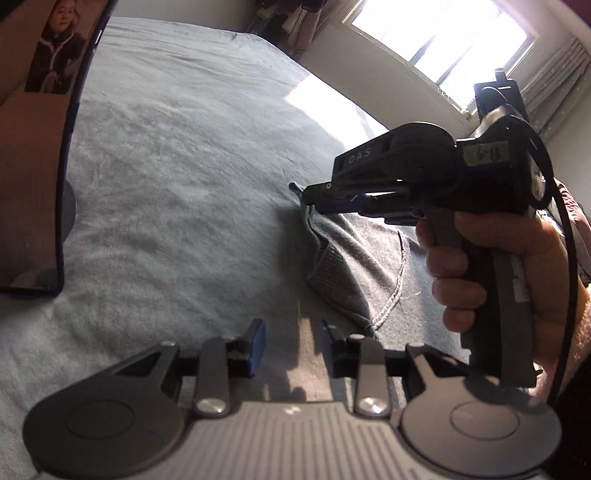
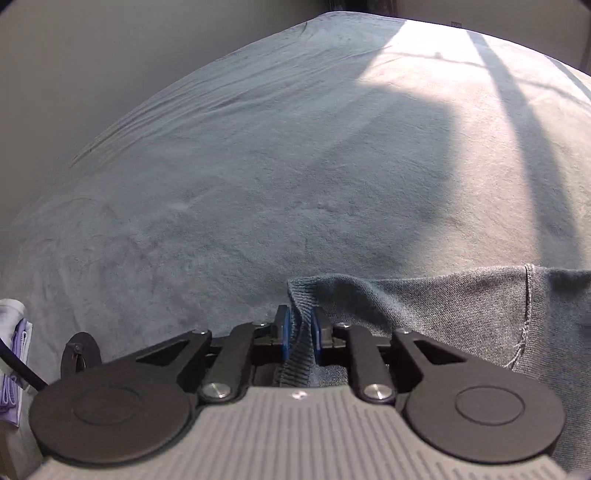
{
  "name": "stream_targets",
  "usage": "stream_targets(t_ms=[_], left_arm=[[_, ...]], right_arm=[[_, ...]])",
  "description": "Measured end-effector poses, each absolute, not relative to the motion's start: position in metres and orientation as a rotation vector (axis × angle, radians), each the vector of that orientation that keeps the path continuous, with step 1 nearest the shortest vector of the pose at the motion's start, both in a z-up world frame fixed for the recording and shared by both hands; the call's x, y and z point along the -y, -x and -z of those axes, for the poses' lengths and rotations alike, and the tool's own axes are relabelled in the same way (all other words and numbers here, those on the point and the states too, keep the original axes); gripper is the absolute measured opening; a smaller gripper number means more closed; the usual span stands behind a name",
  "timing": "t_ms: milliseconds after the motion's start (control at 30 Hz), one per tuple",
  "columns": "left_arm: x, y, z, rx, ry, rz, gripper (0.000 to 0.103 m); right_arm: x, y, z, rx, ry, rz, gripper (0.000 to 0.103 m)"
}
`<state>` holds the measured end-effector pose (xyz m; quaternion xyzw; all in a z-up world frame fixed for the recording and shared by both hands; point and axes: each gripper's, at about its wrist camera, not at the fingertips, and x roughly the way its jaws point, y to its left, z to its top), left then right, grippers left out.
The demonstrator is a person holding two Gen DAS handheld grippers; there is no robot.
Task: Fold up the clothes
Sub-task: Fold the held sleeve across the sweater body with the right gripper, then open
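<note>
A grey knit garment with a ribbed hem lies on the bed, to the right. My right gripper is shut on its ribbed edge and holds a corner slightly lifted; the garment spreads to the right. In the left wrist view the right gripper shows held in a hand, pinching the garment's top corner. My left gripper is open and empty, hovering low over the bed just left of the garment.
A grey-blue blanket covers the bed. A dark-edged wooden headboard with a photo stands at left. A sunlit window is at the back right. White and lilac cloth lies at the far left.
</note>
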<state>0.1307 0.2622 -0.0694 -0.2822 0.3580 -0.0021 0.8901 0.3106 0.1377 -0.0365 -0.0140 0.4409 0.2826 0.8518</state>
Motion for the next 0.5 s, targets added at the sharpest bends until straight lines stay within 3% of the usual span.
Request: stream_targets(t_ms=[200, 500], left_arm=[[-0.268, -0.124, 0.071, -0.730, 0.585, -0.071, 0.026], [-0.275, -0.120, 0.072, -0.726, 0.617, -0.105, 0.026]], right_arm=[[-0.109, -0.268, 0.023, -0.856, 0.063, -0.693, 0.018], [-0.108, -0.218, 0.045, -0.817, 0.190, -0.810, 0.018]])
